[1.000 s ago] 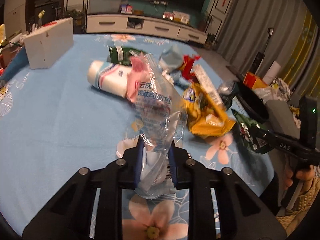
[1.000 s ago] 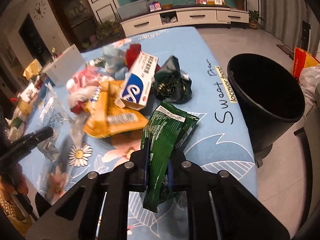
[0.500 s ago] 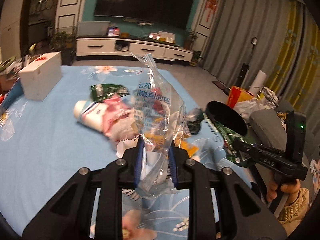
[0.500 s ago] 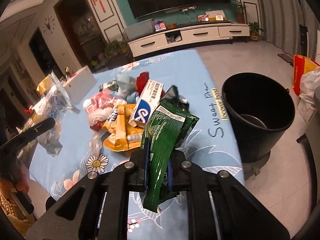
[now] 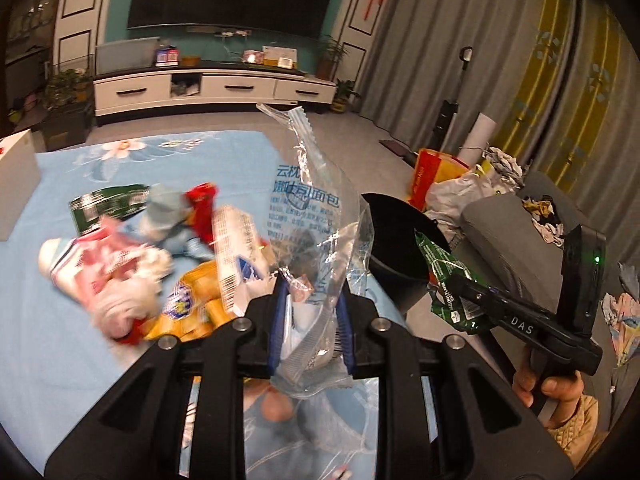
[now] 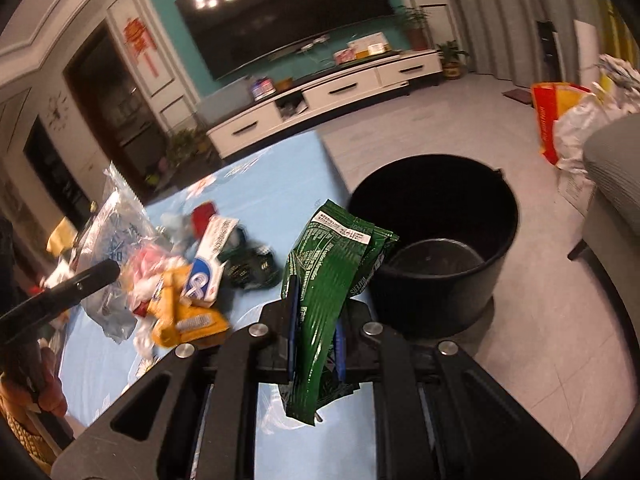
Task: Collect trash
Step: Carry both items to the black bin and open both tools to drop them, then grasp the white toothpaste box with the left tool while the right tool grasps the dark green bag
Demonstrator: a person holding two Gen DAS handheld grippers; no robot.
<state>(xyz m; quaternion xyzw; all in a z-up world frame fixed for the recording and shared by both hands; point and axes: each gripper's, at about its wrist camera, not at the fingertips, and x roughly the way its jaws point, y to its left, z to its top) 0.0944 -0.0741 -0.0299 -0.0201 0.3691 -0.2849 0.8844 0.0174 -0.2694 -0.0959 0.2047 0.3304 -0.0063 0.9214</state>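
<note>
**Both grippers loaded, bin in view**

Left gripper is clamped on a clear bag with blue print; the bag is held upright between the blue pads, its lower end hanging out below the jaws. Right gripper is clamped on a green wrapper, also held upright, tail crumpled below the jaws.

Black bin is seen on the floor just beside the table edge; the wrapper top is seen in front of the bin rim in the right wrist view. Something pale is seen at the bin bottom, cannot be identified.

Trash pile is left on the blue floral cloth: yellow packet, white-and-blue box, dark green wrapper, pink-white pack, red scrap. Pile items are blurred in the left view.

Right gripper is also seen from the left wrist, wrapper held near the bin.
</note>
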